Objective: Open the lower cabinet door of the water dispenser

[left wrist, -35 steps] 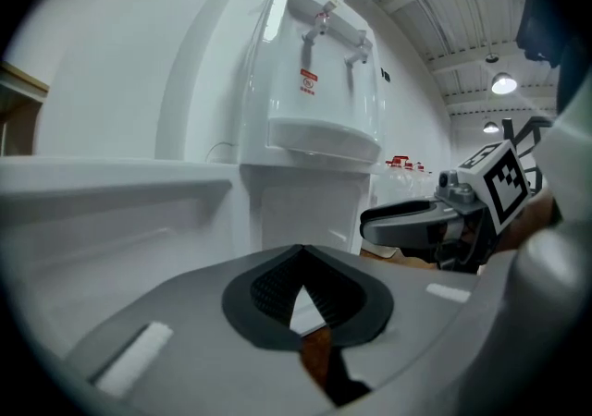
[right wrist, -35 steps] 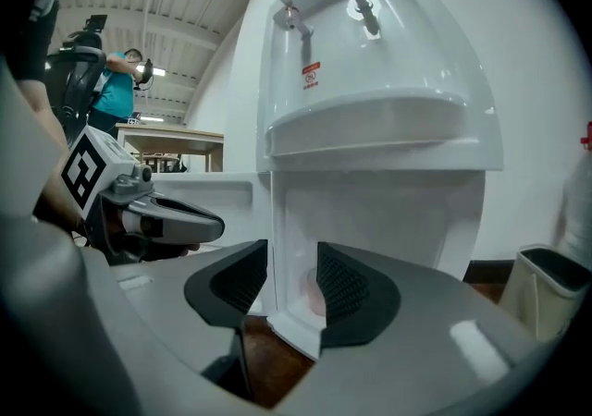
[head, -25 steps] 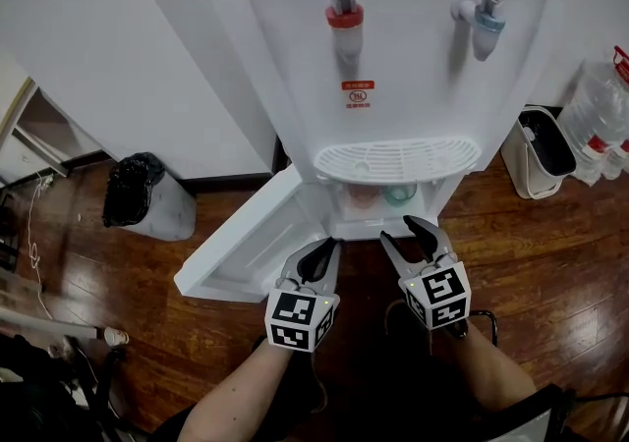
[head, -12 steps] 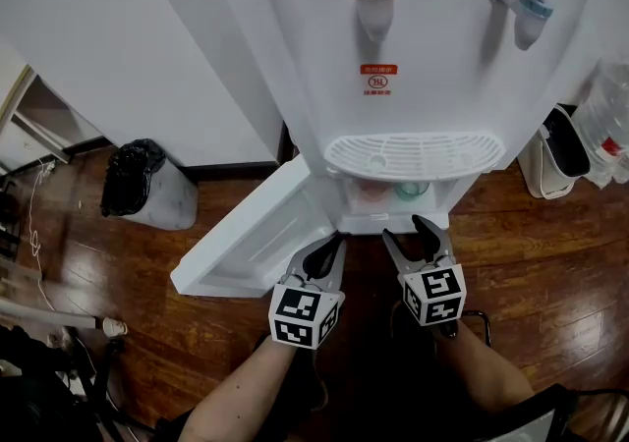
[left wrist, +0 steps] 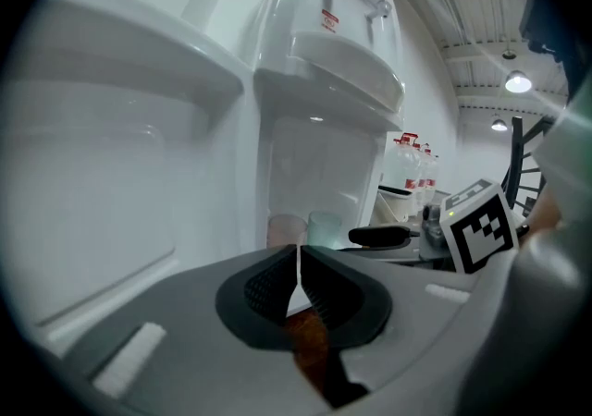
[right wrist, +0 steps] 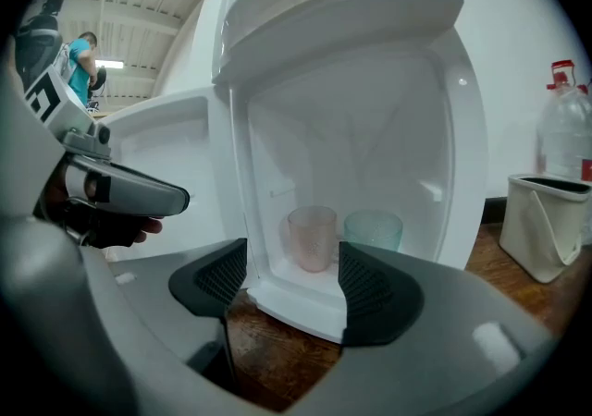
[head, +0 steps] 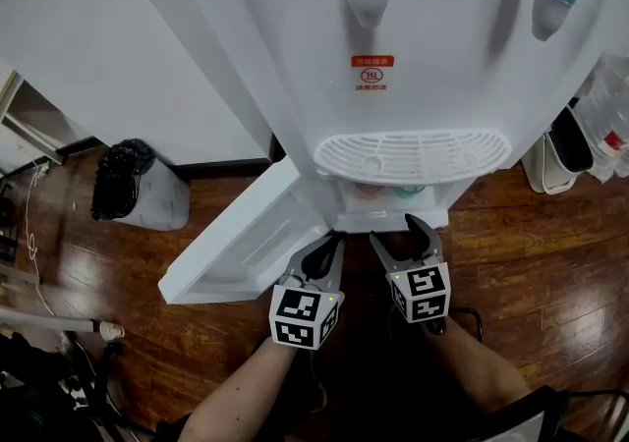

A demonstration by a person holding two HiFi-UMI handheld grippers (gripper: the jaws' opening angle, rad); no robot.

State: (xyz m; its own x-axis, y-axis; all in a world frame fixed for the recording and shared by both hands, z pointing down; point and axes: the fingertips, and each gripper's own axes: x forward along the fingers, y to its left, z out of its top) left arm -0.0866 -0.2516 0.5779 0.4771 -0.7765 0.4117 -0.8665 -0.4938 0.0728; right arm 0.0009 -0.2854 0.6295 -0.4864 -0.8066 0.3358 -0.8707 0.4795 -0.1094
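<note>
While the lower cabinet door [head: 246, 244] of the water dispenser [head: 423, 57] stands swung wide open to the left, both grippers hang low before the cabinet opening. The left gripper [head: 329, 253] has its jaws pressed together on nothing. The right gripper [head: 398, 234] is opening its jaws, with nothing gripped between them (the cabinet shows beyond). Inside stand a pink cup [right wrist: 312, 237] and a green cup [right wrist: 374, 229], side by side.
</note>
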